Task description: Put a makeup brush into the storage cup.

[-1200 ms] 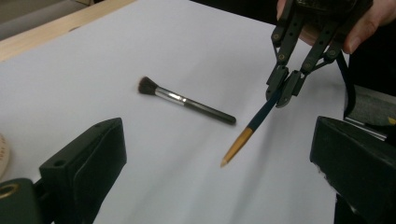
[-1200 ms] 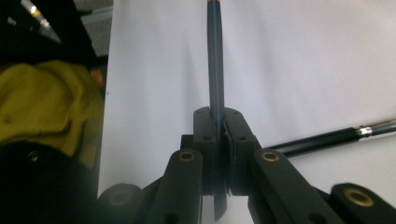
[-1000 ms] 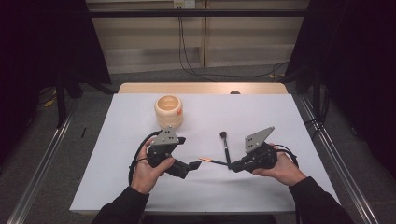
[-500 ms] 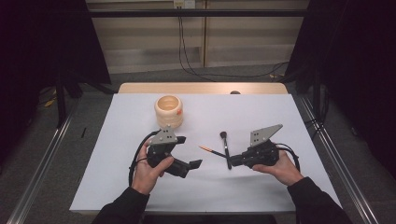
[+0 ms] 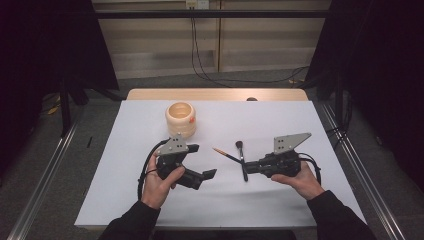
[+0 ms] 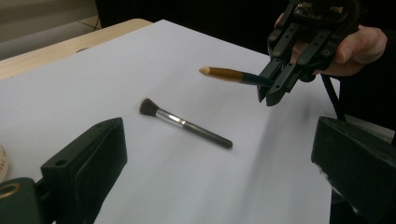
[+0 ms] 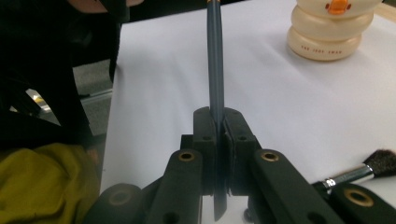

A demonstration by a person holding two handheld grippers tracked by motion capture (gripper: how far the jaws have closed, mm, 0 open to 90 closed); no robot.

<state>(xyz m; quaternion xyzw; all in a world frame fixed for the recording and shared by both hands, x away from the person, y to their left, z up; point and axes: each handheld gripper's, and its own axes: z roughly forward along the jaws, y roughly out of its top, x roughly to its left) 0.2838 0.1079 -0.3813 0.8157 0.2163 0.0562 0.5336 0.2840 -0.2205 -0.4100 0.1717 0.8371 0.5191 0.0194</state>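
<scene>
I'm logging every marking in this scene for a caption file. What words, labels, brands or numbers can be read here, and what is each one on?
Cream holder: one line of small dark capitals on its lowest ring, too blurred to read.
Same holder in the left gripper view: a sliver of red marking, cut off, unreadable.
Grippers, both brushes, white table cover: no readable text.

Claws: two, left claw, right claw
Brushes: two, a gold-tipped brush and a black makeup brush
Cream holders: one, cream holder
Benches: one, bench
</scene>
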